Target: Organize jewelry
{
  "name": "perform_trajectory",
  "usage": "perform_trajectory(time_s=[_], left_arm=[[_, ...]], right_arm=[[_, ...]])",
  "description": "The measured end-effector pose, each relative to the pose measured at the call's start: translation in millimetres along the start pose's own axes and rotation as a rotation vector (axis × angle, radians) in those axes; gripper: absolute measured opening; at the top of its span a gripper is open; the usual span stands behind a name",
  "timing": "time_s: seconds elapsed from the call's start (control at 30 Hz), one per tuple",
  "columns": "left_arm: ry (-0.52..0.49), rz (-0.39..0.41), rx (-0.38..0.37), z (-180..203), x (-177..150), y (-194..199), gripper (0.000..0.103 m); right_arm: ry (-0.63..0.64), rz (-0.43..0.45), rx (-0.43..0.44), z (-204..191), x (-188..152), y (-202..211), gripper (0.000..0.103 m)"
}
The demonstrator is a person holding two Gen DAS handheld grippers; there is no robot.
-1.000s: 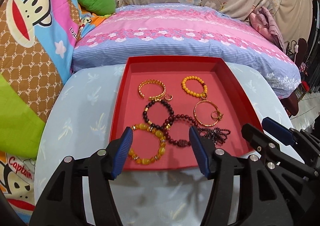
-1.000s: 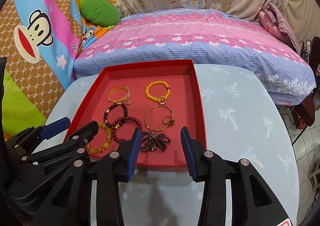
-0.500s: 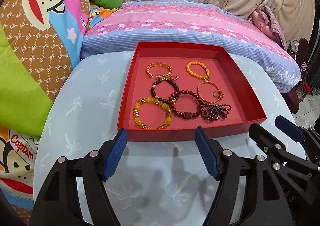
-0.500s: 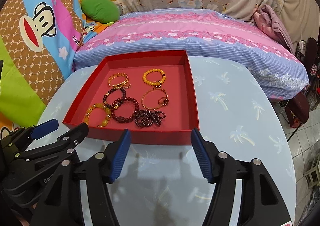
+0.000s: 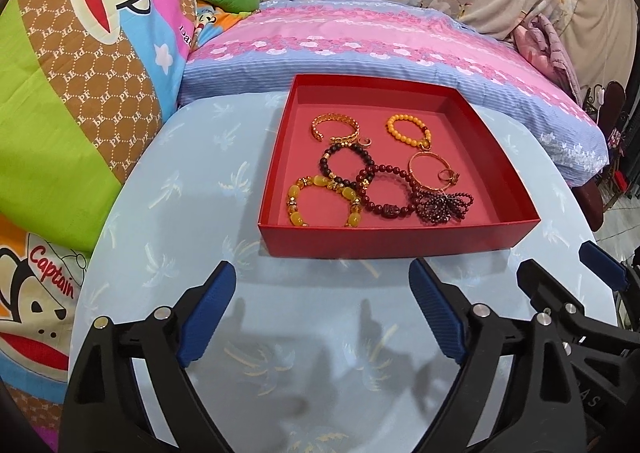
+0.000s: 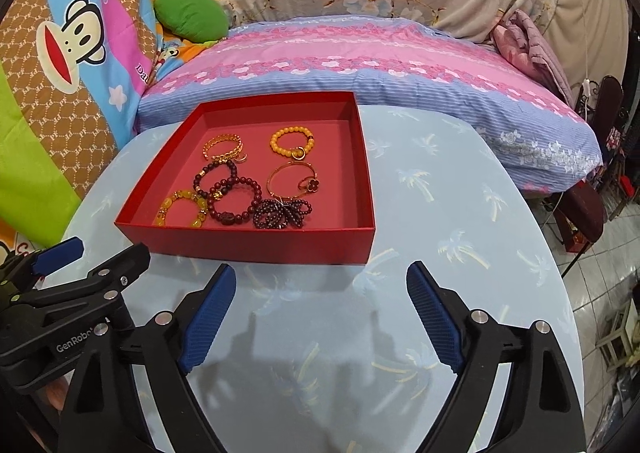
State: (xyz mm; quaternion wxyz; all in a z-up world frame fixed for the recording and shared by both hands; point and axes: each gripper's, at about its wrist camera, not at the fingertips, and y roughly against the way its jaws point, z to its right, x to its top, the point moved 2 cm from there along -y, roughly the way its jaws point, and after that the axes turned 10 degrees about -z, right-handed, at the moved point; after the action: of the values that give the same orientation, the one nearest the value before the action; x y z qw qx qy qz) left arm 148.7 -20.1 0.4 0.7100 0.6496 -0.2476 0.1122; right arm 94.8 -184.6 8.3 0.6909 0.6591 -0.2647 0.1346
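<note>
Two claws: left claw (image 5: 322,313) and right claw (image 6: 320,311) spread wide, holding nothing, low in frame.
Bracelets: tangled (image 5: 386,191) inside red tray (image 5: 396,239), frame centre.
Risk: overlapping strands likely dragging neighbours on lifting.

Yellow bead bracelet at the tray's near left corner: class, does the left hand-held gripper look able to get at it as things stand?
Probably yes. The left hand-held gripper is open and empty; only the red tray wall stands before the yellow bead bracelet.
</note>
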Motion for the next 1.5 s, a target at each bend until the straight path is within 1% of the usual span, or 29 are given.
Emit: perform_trajectory(time_s=[0.17,0.47,0.6,0.63,0.9,1.07,1.5], left_arm=[[0.003,0.003,0.006,-2,-5,1,0.09],[0.004,0.003,0.008,-1,-11,0,0.091],[0.009,0.0,0.009,-2,-11,0,0.091],[0.011,0.001,0.011,-2,-11,0,0.092],[0.006,0.013,0.019,-1,-9,1,0.092],[0.006,0.013,0.019,0,-10,1,0.092],[0.005,0.005,0.024,0,-10,-1,0.092]], right_arm=[[-0.006,-0.012,0.0,1,-5,-1,0.084],[-0.017,-0.044,-0.002,5,-14,-7,0.085],[-0.02,-0.041,-0.003,6,-15,-8,0.087],[-0.022,-0.039,-0.002,6,-16,-8,0.09],[-0.037,-0.028,-0.01,8,-15,-7,0.09],[-0.053,-0.023,-0.001,10,-15,-7,0.09],[-0.059,-0.02,-0.019,11,-17,-9,0.09]])
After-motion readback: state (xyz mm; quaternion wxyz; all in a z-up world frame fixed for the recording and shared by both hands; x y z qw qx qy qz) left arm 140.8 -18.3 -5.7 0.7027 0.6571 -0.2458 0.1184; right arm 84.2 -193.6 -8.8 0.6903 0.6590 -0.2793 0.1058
